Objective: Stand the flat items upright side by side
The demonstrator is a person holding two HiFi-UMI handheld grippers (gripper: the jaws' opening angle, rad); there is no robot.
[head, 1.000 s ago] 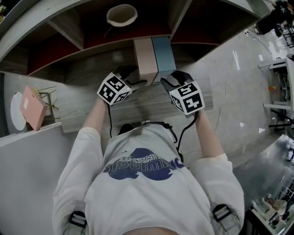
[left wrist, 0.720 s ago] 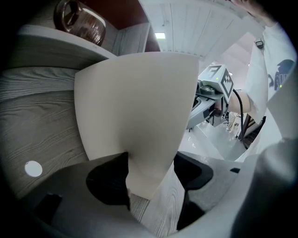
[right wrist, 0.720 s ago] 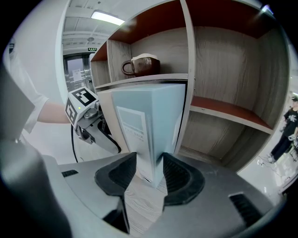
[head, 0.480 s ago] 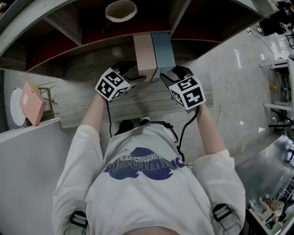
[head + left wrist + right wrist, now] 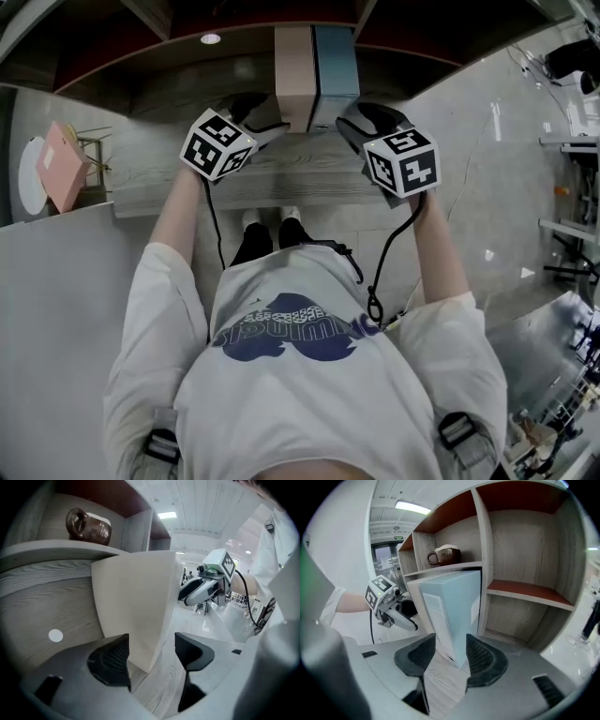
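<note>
The pink box [image 5: 293, 70] and the blue box [image 5: 336, 66] stand upright and touching, side by side on the wooden ledge [image 5: 159, 183]. Bare board lies on either side, and the front edge faces the person. The left gripper [image 5: 152, 644] tilts downward, fingers spread around the pink box's near corner. The right gripper [image 5: 451, 641] tilts downward too, and its fingers, which have just been opening, straddle the blue box's corner loosely.

The right gripper [image 5: 451, 654] has just been opening its jaws, the blue box [image 5: 457, 606] between them; the mug [image 5: 444, 555] above that box leaves the head view.
</note>
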